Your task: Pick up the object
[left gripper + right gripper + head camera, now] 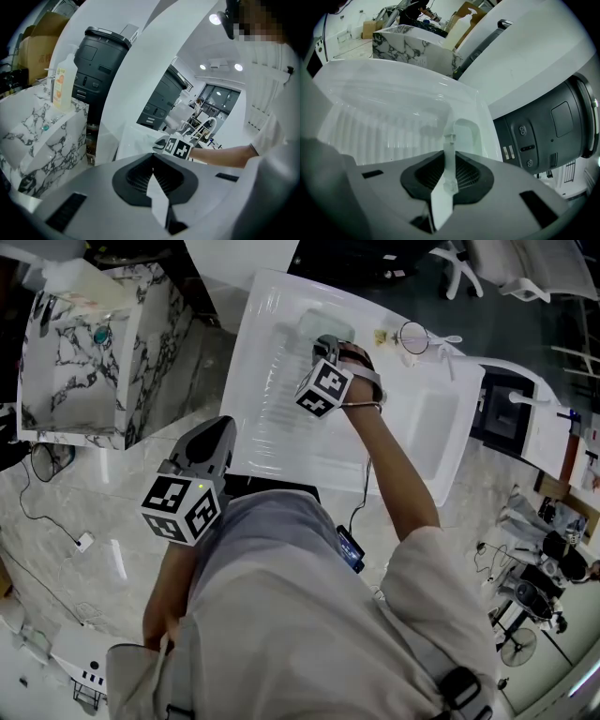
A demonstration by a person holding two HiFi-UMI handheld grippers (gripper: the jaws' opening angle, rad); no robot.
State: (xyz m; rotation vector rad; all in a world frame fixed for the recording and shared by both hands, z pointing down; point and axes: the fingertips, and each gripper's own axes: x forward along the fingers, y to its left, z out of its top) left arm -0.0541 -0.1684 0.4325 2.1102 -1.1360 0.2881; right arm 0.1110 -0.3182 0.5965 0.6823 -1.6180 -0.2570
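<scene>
Plainly the right gripper [323, 341] has something: its jaws are nearly together, pinching a thin translucent object [450, 140], a pale upright strip with a small notched top that sticks out past the pad tips. It hangs over the ribbed drainboard of the white sink [262, 427], close above the surface, and I cannot tell whether the strip's far end is touching the sink. The left gripper [153, 161] is held back near the person's body, its jaws closed on nothing

The main risk, as I judge it, is the hold itself. The strip looks slick and narrow, and only a short stretch of it sits between the pads, so it could pivot or slide out on the lift, especially with any quick tilt of the wrist. If its end is caught on a rib or on the recess just beyond, pulling upward could drag it free of the pads. Dropped here, it would be hard to spot, being nearly the same pale colour as the sink
</scene>
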